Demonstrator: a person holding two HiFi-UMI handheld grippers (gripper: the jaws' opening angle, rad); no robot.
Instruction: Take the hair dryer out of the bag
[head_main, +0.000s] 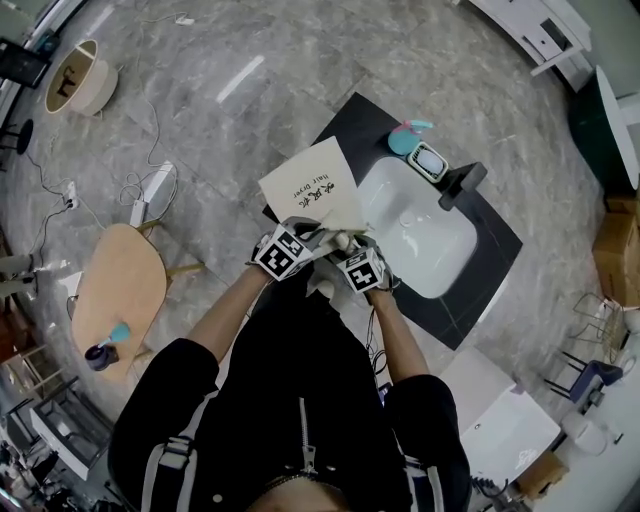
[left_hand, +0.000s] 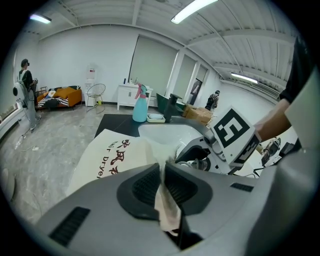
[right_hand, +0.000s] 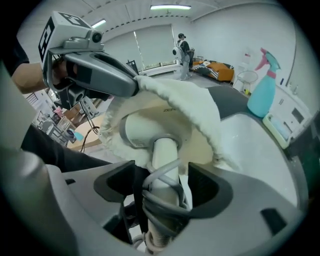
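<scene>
Grey stone floor; dark desk (head_main: 492, 243) with sink. Left gripper (left_hand: 162, 176) fingers pinch the bag (head_main: 313, 188) rim, probably to keep its mouth open and steady. Right gripper (right_hand: 164, 192) fingers are spread, straddling the cord-wrapped handle of the hair dryer (right_hand: 145, 134), whose body sits in the bag's mouth. Neither of the 2 pads looks pressed on yet.

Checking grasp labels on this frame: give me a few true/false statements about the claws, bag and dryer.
1. The left claw is shut on the bag fabric. True.
2. The hair dryer is fully out of the bag. False: its head sits inside the bag's mouth.
3. The dryer's handle, cord wound round it, stands between the right claw jaws. True.
4. The spray bottle lies in the sink. False: it stands upright on the counter beside it.
</scene>
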